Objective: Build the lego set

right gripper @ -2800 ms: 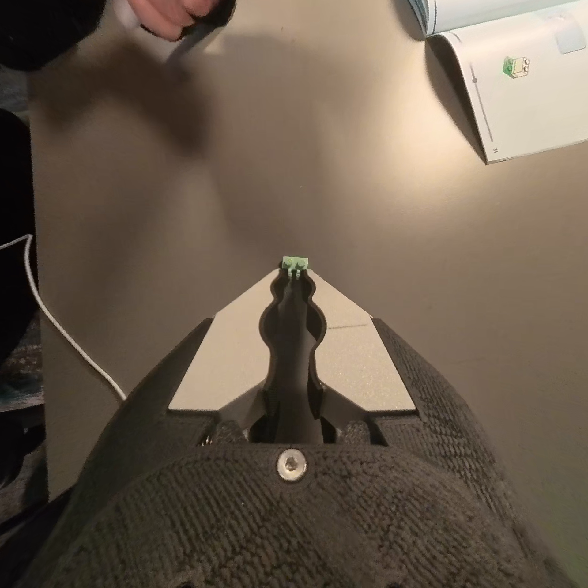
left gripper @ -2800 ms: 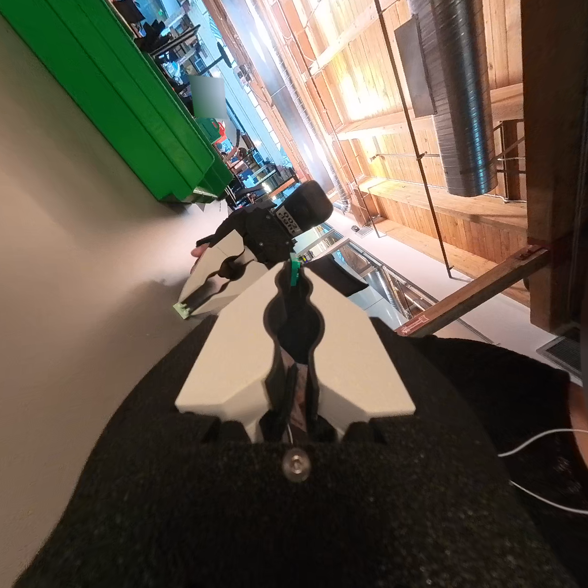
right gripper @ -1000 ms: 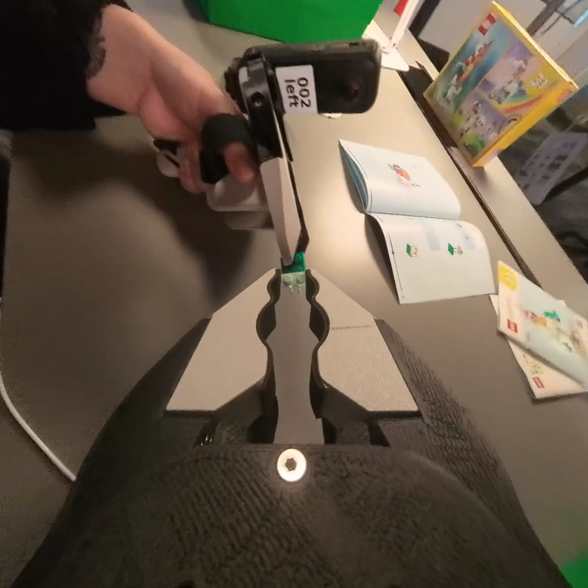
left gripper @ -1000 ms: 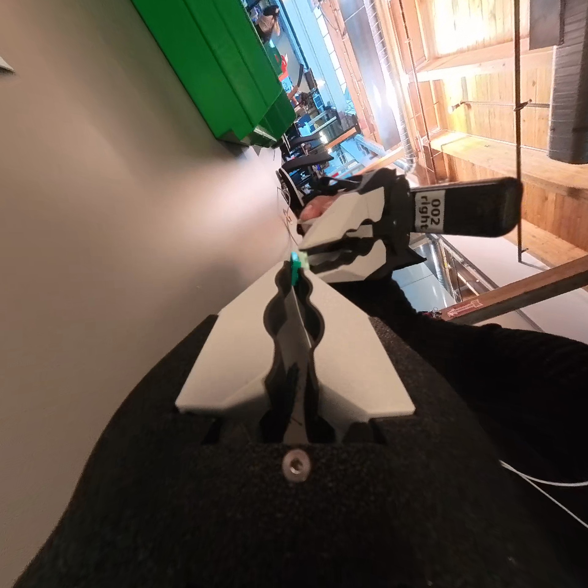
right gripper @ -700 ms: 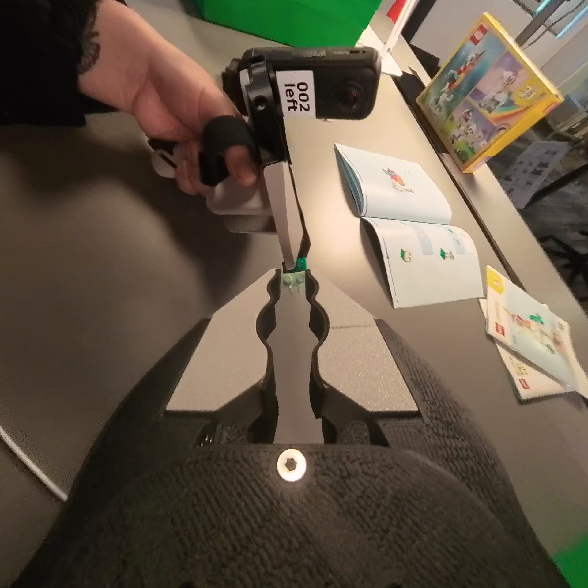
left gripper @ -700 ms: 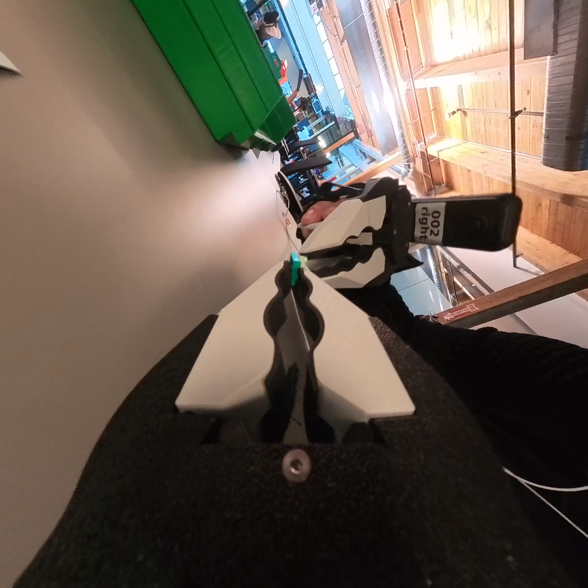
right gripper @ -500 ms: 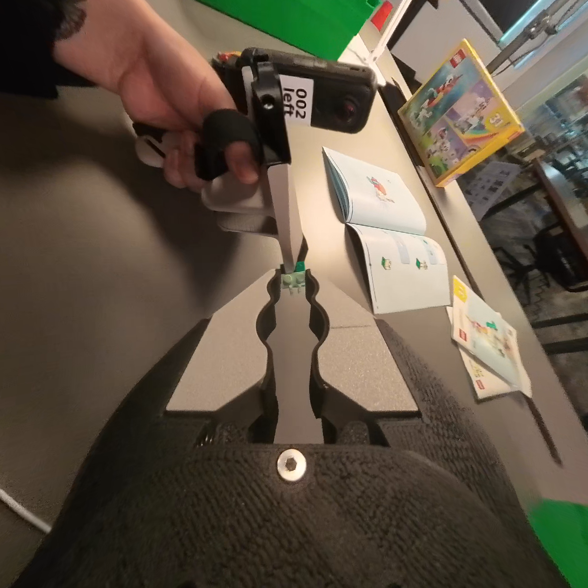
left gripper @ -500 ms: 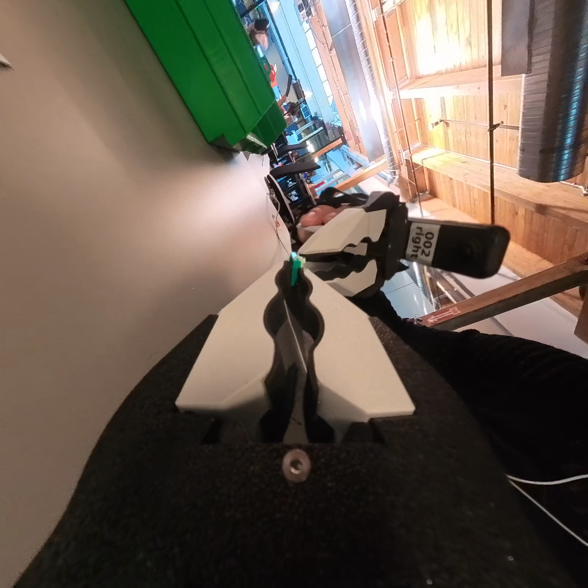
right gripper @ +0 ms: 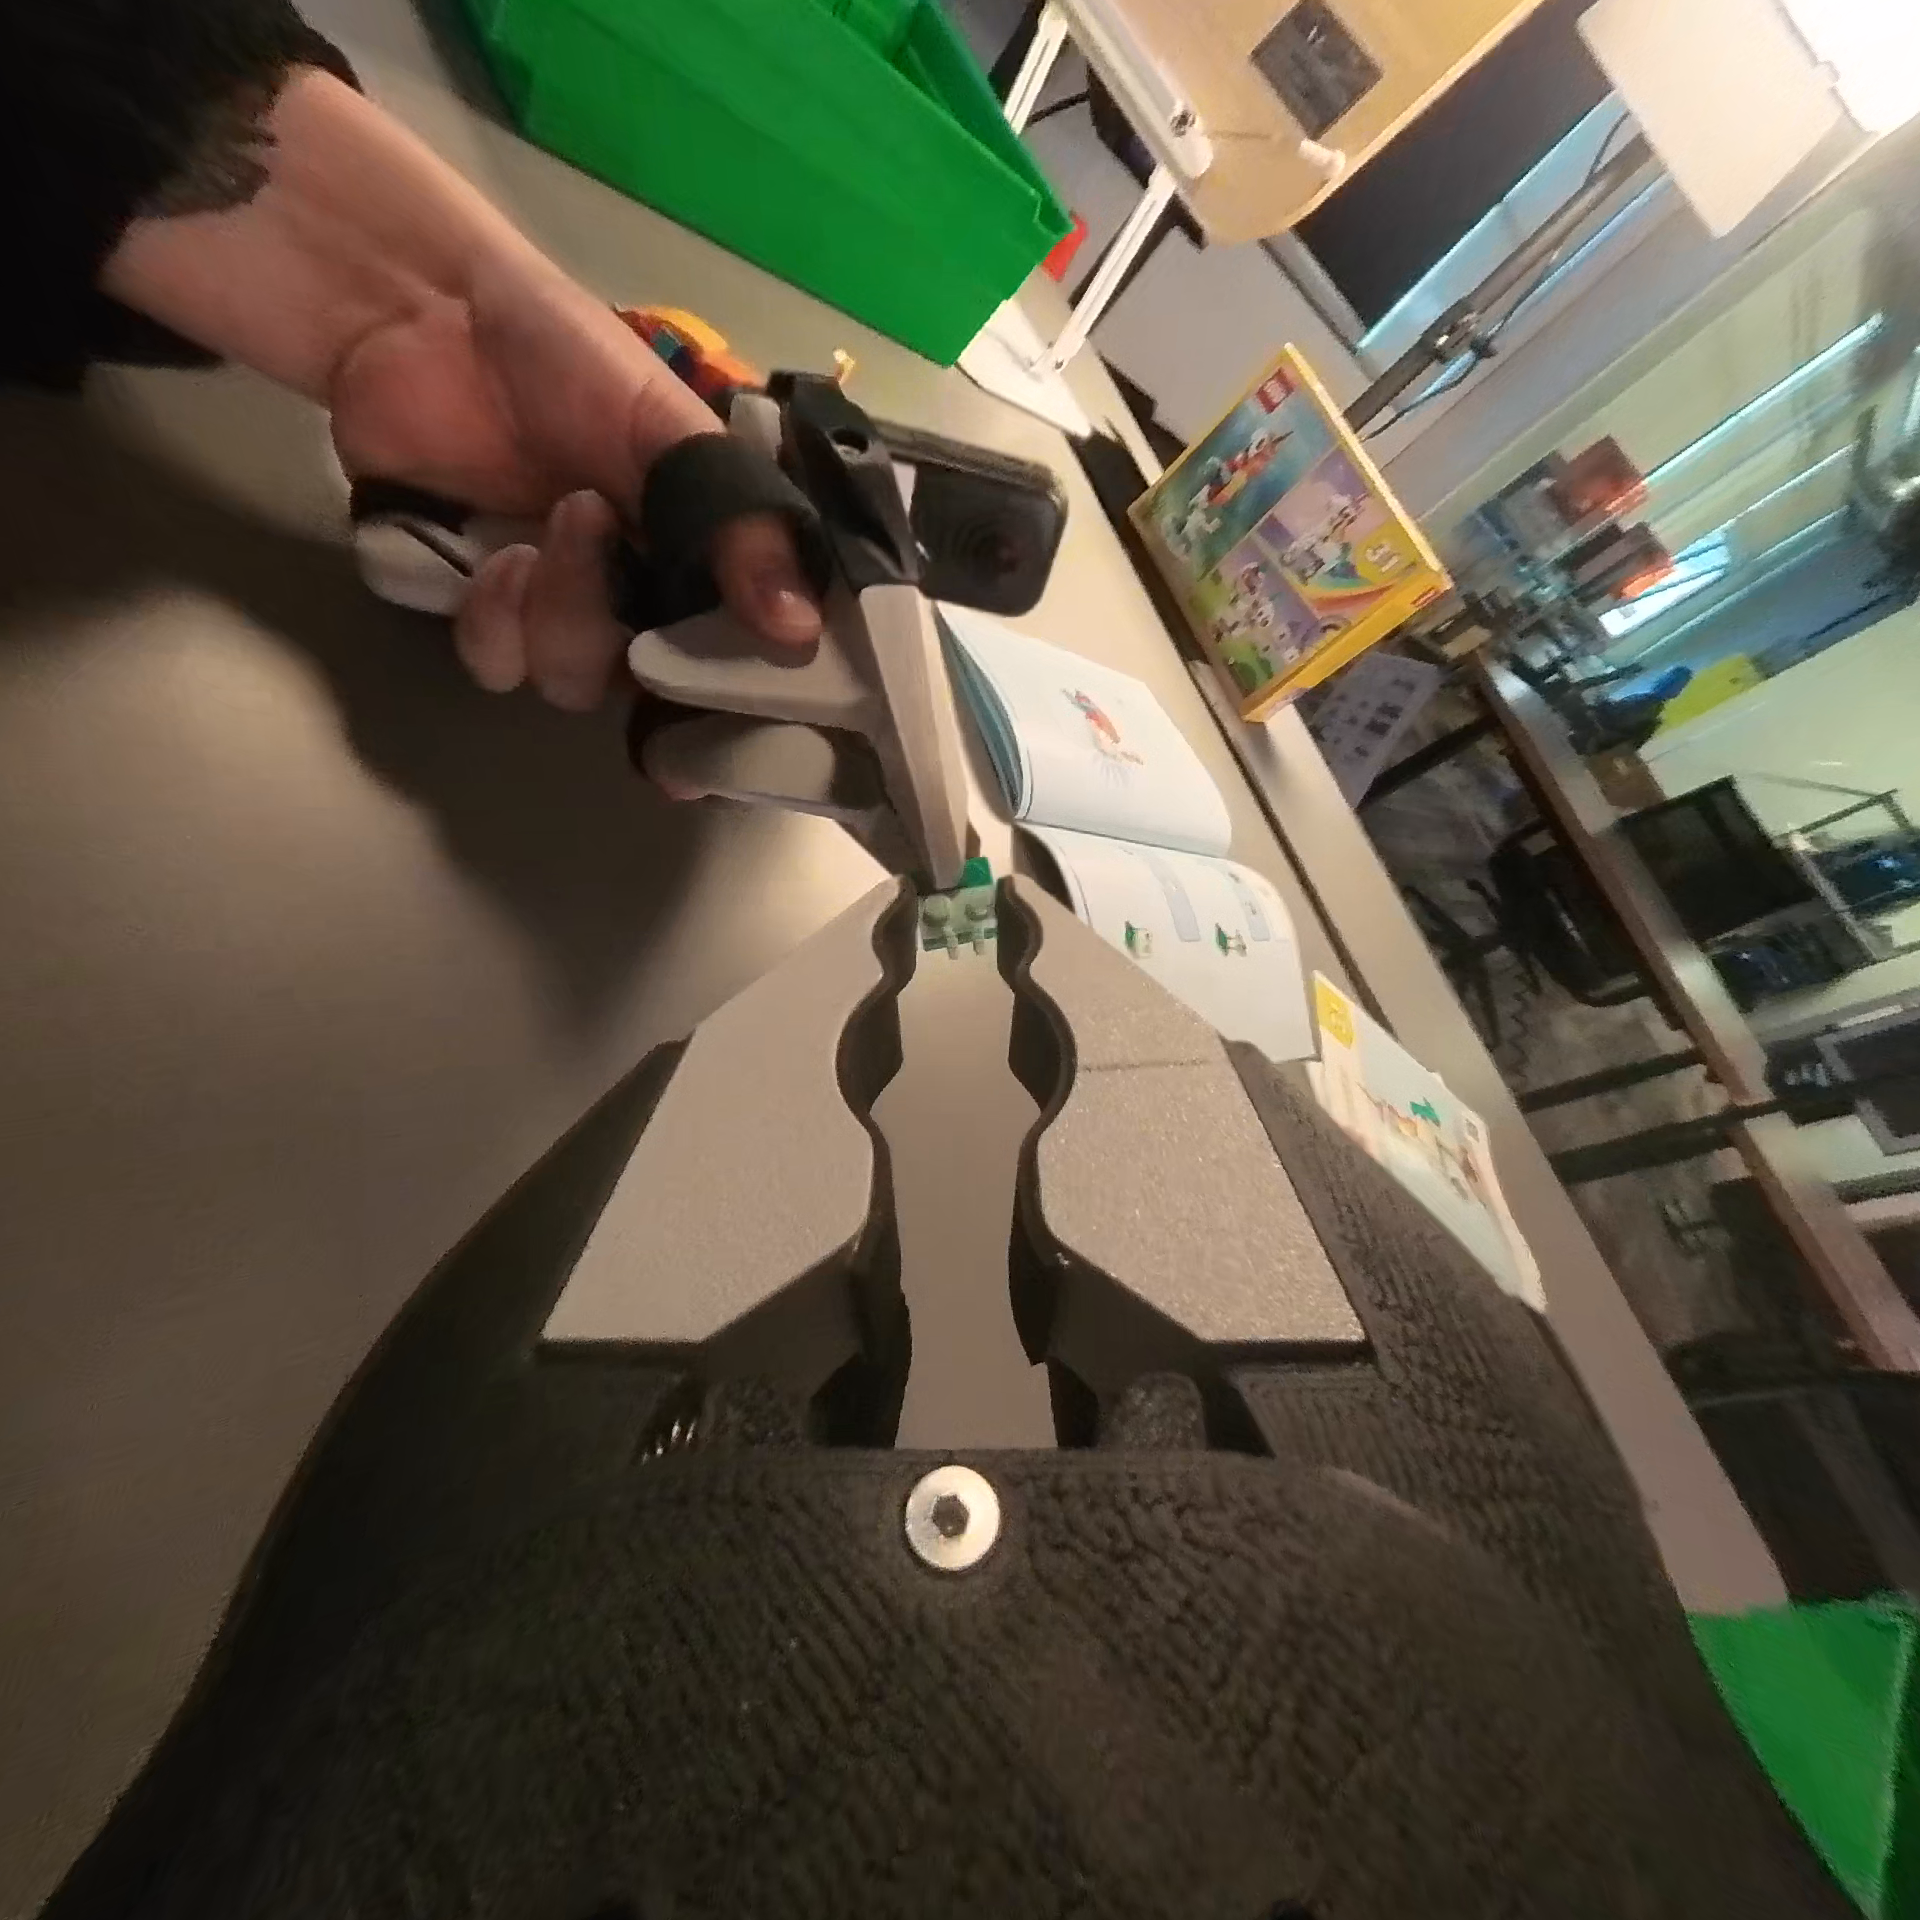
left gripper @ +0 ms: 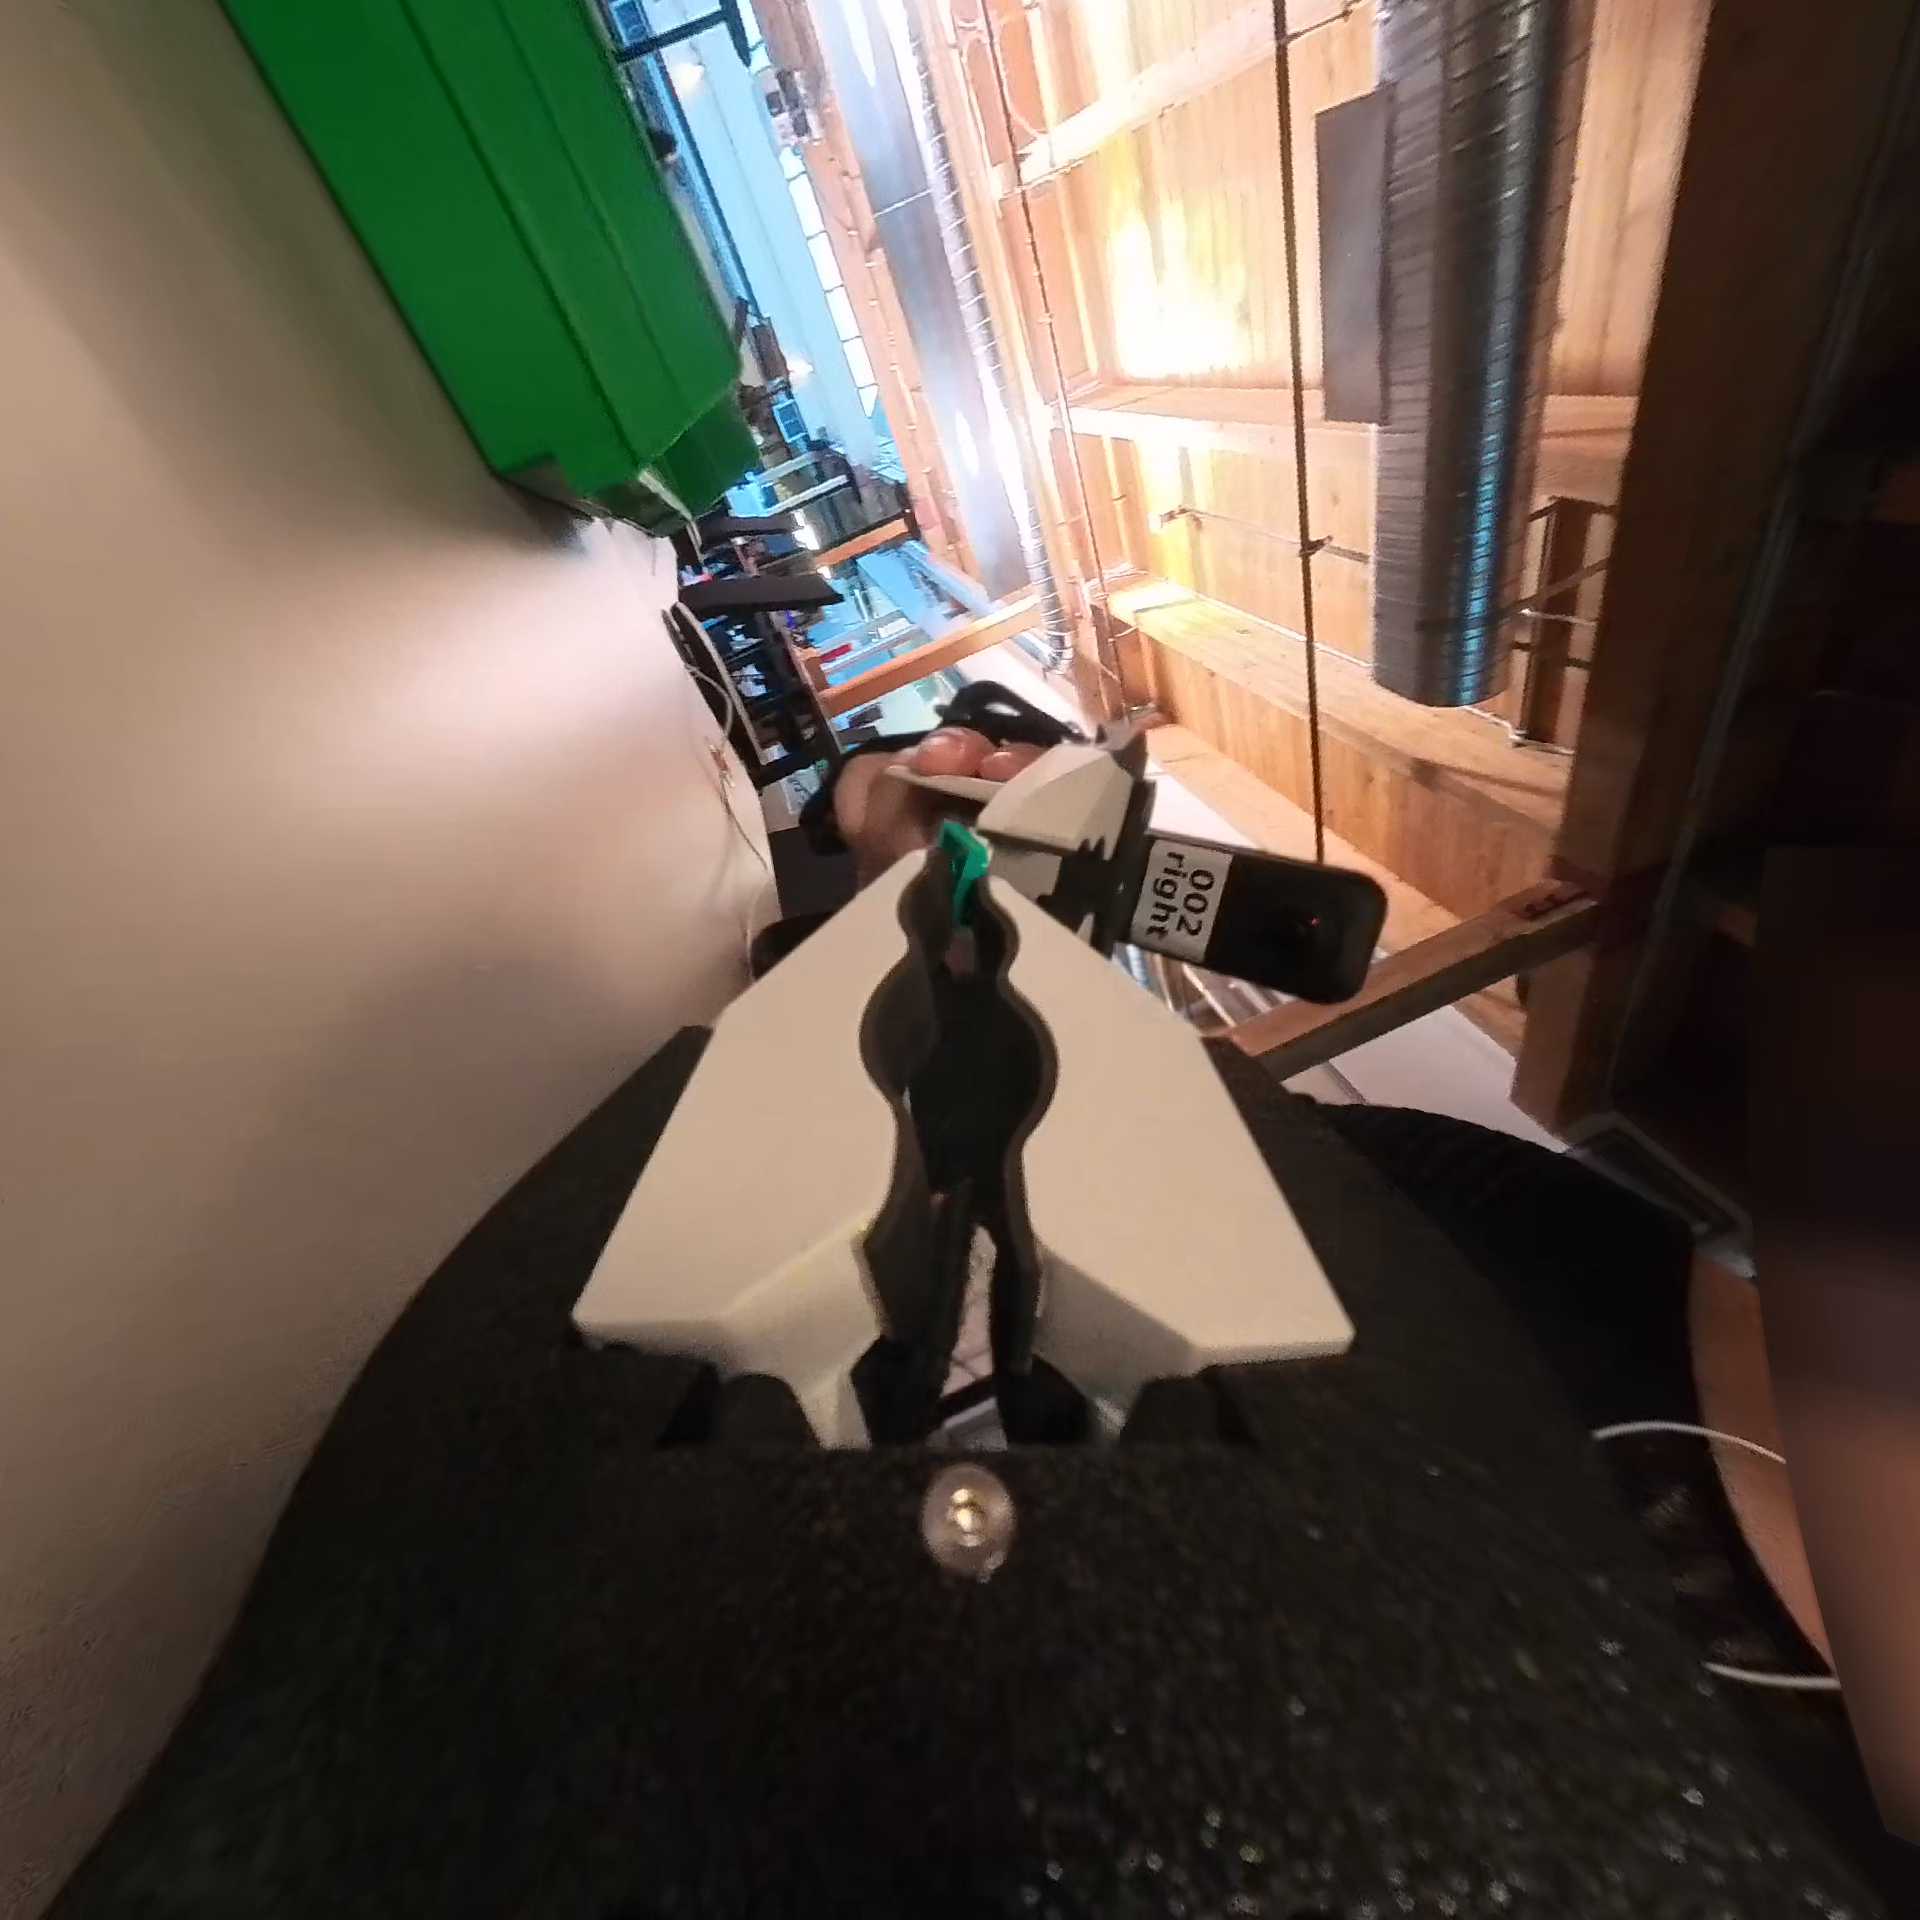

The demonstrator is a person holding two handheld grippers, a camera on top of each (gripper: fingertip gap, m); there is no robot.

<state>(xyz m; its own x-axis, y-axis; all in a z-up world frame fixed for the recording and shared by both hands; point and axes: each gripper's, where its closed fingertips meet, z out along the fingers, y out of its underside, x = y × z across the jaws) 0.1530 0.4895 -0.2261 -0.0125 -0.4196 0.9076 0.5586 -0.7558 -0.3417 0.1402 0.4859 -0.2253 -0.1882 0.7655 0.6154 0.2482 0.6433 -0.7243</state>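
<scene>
In the right wrist view my right gripper (right gripper: 958,920) is shut on a small light green brick (right gripper: 954,925), held above the grey table (right gripper: 260,935). My left gripper comes down from above, and its fingers (right gripper: 914,727) are shut on a dark green piece (right gripper: 975,873) that touches the top of the light green brick. In the left wrist view my left gripper (left gripper: 961,873) holds the dark green piece (left gripper: 961,878) edge-on. The right gripper (left gripper: 1044,821) meets it at the tips from the right. The contact between the two pieces is partly hidden.
An open instruction booklet (right gripper: 1132,831) lies on the table just behind the grippers. Leaflets (right gripper: 1403,1132) lie nearer the right edge. A yellow set box (right gripper: 1288,530) stands farther back. Green bins (right gripper: 779,135) (left gripper: 520,260) and a pile of coloured bricks (right gripper: 675,332) are at the far end.
Both grippers rose from the table and brought their two pieces together tip to tip. In the last second both have tilted and turned while the pieces stay in contact.
</scene>
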